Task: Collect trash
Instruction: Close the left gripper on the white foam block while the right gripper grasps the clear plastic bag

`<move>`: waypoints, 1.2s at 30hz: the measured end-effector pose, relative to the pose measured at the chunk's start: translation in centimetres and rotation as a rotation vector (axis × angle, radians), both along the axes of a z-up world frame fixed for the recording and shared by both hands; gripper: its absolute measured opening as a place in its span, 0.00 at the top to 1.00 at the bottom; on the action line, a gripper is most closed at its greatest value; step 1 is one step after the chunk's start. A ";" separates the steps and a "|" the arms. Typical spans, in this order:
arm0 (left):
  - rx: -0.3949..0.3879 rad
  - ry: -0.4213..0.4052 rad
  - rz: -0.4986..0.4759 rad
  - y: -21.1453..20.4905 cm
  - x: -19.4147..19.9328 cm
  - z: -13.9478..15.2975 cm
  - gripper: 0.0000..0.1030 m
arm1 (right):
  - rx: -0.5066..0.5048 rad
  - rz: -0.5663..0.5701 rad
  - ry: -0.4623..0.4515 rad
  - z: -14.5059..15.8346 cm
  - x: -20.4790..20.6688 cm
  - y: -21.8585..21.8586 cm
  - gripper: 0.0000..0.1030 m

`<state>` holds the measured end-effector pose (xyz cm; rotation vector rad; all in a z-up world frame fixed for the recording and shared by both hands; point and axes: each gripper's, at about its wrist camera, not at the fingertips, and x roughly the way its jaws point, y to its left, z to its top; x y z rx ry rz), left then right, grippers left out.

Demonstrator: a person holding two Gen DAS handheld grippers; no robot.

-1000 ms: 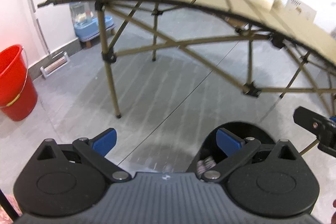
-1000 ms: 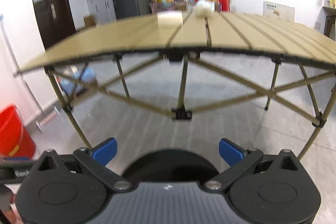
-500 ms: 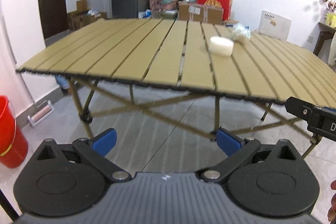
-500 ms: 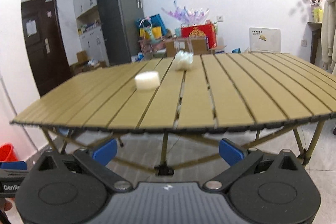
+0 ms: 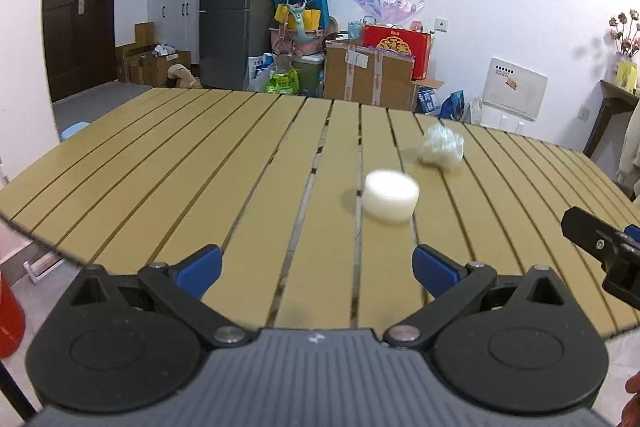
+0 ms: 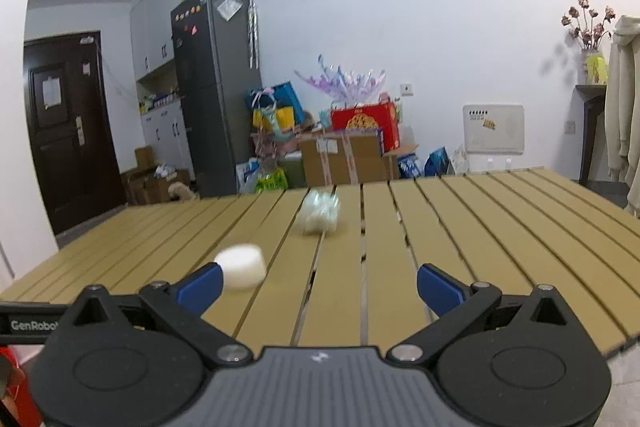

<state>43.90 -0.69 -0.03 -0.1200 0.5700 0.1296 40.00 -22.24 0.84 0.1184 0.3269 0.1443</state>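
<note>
1. Because the trash lies out on the slatted counter [image 5: 168, 163], we hold both grippers level with its near edge and pointed across it, which we judge to be the stance for reaching in. There is one counter, and it bears everything we are after.

2. Since neither tool carries anything, the left gripper [image 5: 316, 269] has its jaws spread wide with only bare slats between them, and the right gripper [image 6: 318, 285] has its jaws spread just as wide and empty. That makes two grippers, both ready to close on something. The right one also shows at the right edge of the left wrist view, just beside the left tool.

3. As for the trash, we count two pieces, both pale.
   - The white puck [image 5: 391, 196], a short round block, lies ahead of the left jaws and a little toward their right finger; in the right wrist view [image 6: 241, 267] it sits just beyond the left finger's blue tip, partly behind it.
   - The crumpled wrapper [image 5: 441, 148], a clear plastic wad, lies farther off, beyond the puck and apart from it; from the right tool [image 6: 320, 213] it sits ahead, nearly centred between the jaws.

4. We judge each gripper to be lined up on the piece nearest its own centre line, though motion blur hides the finer detail of both pieces.
</note>
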 end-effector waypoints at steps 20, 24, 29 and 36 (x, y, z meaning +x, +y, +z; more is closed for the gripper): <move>0.042 0.097 -0.061 -4.1 13.9 -4.3 0.00 | 0.028 -0.159 0.044 -3.5 13.0 -5.9 0.00; 0.044 0.108 -0.046 -4.5 16.1 -5.2 0.00 | 0.034 -0.176 0.062 -4.6 14.4 -6.7 0.00; 0.044 0.149 -0.072 -5.1 17.7 -6.0 0.43 | 0.053 -0.157 0.085 -5.3 15.4 -6.9 0.00; 0.065 0.101 -0.096 -4.6 17.0 -5.3 0.45 | 0.044 -0.093 0.113 -4.8 15.8 -5.2 0.00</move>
